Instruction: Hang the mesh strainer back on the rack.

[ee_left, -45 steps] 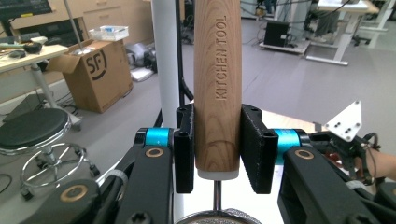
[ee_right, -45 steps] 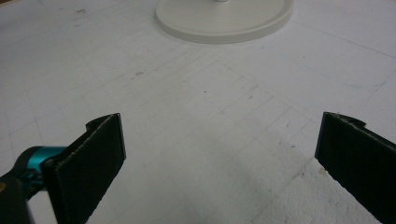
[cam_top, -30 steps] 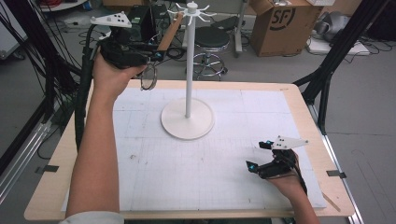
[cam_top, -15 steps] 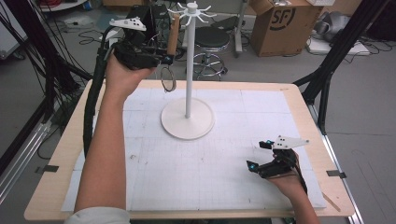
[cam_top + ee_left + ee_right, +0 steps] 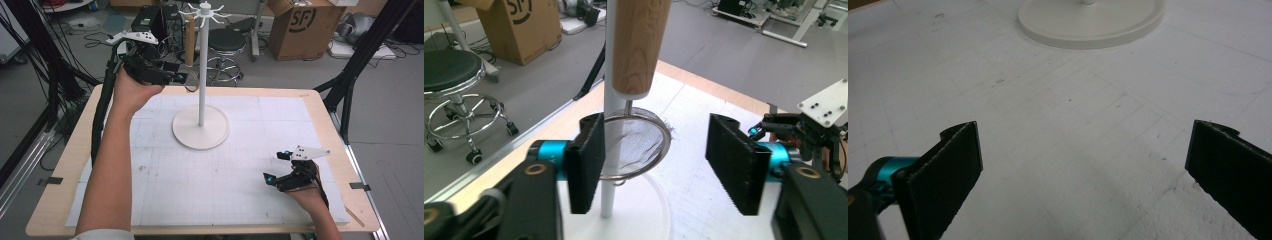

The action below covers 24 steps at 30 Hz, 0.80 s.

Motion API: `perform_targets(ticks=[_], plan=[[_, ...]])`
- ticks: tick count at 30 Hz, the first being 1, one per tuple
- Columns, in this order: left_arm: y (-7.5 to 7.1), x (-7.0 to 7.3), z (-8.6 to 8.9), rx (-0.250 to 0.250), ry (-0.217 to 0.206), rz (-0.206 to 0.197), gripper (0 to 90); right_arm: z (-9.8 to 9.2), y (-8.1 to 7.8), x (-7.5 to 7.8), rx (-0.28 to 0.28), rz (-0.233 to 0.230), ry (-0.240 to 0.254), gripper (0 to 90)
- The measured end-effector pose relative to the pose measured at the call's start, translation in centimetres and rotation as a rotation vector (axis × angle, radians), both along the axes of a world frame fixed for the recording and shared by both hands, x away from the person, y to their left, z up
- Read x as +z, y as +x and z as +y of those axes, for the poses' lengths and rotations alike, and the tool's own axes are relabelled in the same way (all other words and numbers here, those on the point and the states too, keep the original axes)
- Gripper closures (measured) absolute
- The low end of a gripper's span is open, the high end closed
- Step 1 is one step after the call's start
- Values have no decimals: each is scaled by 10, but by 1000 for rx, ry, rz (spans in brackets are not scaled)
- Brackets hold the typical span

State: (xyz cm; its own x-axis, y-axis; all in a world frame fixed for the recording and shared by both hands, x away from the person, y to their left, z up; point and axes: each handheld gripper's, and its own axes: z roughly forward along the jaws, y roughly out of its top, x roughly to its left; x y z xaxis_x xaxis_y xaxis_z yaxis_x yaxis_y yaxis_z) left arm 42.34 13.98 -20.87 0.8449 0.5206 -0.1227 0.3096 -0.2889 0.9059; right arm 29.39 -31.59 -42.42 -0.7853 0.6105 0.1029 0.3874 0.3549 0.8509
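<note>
A small mesh strainer point(image 5: 634, 145) with a wooden handle point(image 5: 640, 45) hangs upright beside the white pole point(image 5: 613, 107) of a hook stand. From above, the handle point(image 5: 189, 40) hangs under the hooks point(image 5: 205, 10) at the stand's top. My left gripper point(image 5: 179, 77) is raised at the back left, level with the strainer's bowl. Its jaws are open point(image 5: 654, 160), and the bowl shows between and beyond them, its rim running behind the left pad point(image 5: 586, 160). My right gripper point(image 5: 276, 166) rests open on the paper at the front right, nothing between its jaws point(image 5: 1083, 170).
The stand's round white base point(image 5: 201, 127) sits at the middle back of the paper-covered table point(image 5: 210, 190). A cardboard box point(image 5: 300, 25), a stool point(image 5: 227, 47) and black frame legs point(image 5: 350, 75) stand on the floor beyond the table.
My left gripper has carried the strainer rightward to the stand. The handle, tilted before, now hangs upright under the hooks, and the left jaws stand apart. The right gripper has not moved.
</note>
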Motion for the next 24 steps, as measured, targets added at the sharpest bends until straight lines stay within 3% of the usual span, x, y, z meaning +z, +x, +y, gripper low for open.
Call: perform_targets(ticks=[6, 12, 24], plan=[[-6, -5, 2, 5, 15, -12, 309, 0, 0, 0, -1, -2, 2, 6], [-16, -7, 4, -25, 42, -35, 208, 1, 0, 0, -2, -1, 4, 6], [-36, -23, 18, -49, 8, -51, 90, 1, 0, 0, 2, -2, 7, 5]])
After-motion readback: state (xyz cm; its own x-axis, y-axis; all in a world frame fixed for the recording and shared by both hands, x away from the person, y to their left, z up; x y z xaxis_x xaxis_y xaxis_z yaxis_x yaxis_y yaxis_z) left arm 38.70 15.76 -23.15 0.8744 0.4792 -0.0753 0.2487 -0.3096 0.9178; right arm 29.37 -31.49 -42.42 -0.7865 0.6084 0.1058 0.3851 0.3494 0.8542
